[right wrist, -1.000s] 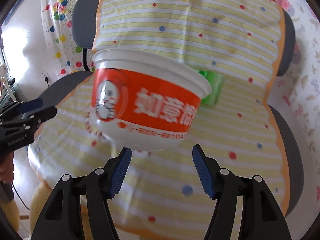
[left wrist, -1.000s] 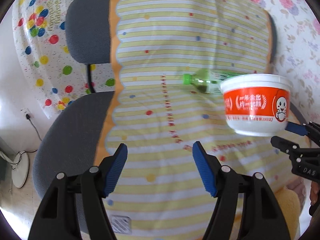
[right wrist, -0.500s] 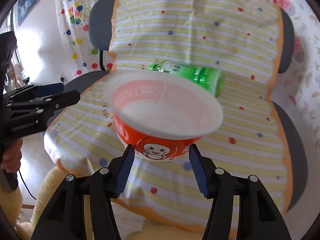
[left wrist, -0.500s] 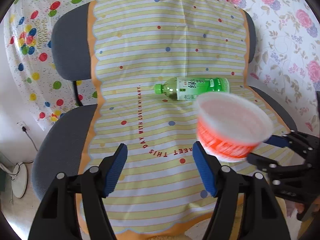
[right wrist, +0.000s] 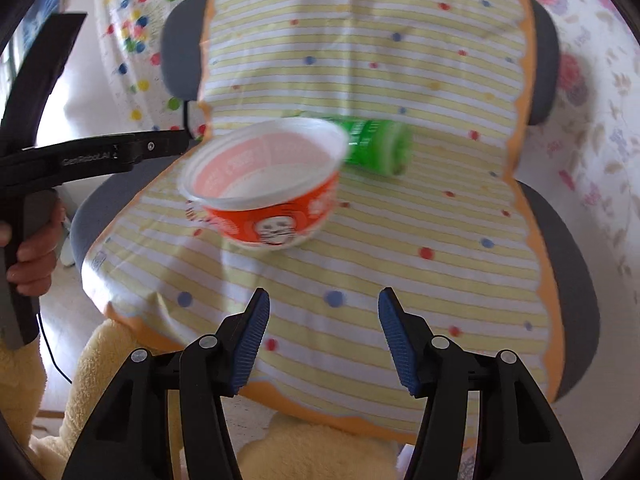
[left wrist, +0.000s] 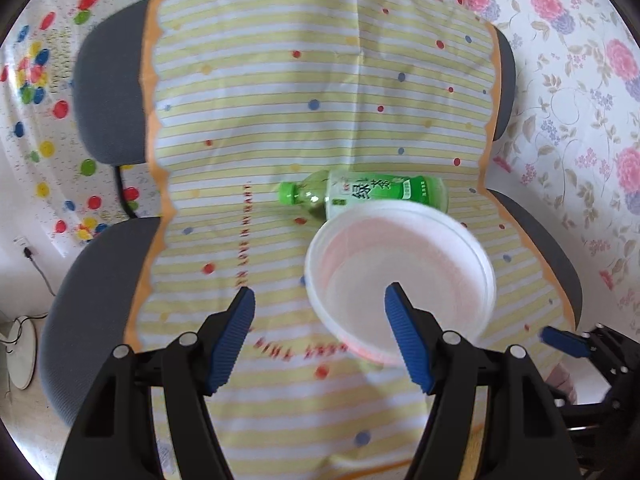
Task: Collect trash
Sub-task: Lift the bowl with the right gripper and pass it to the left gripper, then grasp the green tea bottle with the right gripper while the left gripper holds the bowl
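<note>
Both jaws spread wide, the right hand-held gripper [right wrist: 322,334] holds nothing. The orange bowl [right wrist: 264,184], blurred and perhaps airborne, sits ahead of it, tilted. The left hand-held gripper [left wrist: 320,332] is empty too; a green bottle [left wrist: 372,194] lies beyond.

Cloth [left wrist: 320,120]: red letters, partly blurred, read "IN LOVE IN HEART" along one line and "THIS" near the front.
Bottle [left wrist: 384,192]: green label with large characters "绿茶".
Left gripper [right wrist: 100,154]: embossed "GenRobot.AI" on its black body.
Bowl [right wrist: 276,208]: white print on the orange band, too blurred to read.
</note>
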The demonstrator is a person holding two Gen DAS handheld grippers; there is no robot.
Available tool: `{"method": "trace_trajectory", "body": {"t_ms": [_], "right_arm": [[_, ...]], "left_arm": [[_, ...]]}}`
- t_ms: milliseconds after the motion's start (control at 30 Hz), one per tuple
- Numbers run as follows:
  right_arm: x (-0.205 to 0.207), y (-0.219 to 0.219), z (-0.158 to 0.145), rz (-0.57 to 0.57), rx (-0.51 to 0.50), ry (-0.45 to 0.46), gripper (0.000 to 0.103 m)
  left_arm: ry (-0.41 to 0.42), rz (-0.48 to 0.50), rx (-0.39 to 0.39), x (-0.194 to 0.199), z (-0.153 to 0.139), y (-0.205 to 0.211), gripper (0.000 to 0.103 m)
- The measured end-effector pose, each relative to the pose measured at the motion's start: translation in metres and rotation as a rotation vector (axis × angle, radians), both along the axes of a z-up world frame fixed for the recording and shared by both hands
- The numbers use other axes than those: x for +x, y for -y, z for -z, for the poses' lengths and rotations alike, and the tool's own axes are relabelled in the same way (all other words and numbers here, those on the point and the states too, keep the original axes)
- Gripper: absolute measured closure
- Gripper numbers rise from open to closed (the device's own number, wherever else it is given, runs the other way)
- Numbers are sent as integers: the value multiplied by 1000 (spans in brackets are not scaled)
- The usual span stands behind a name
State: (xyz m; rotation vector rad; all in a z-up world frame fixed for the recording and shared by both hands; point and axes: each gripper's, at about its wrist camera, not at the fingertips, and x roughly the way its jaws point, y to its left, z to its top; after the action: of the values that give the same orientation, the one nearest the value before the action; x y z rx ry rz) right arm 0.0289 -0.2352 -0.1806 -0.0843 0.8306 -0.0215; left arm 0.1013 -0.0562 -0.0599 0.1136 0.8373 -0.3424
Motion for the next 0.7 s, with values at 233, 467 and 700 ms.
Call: {"method": "trace_trajectory", "body": {"t_ms": [233, 467, 700], "right_arm": [[30, 46, -15, 63, 87, 45, 45], [88, 53, -36, 42, 97, 95, 46], [176, 39, -42, -30, 120, 73, 45]], "left_arm": [[-139, 11, 56, 45, 35, 10, 70], [-167, 81, -5, 45, 39, 3, 96], [-118, -46, -90, 44, 18, -48, 99]]}}
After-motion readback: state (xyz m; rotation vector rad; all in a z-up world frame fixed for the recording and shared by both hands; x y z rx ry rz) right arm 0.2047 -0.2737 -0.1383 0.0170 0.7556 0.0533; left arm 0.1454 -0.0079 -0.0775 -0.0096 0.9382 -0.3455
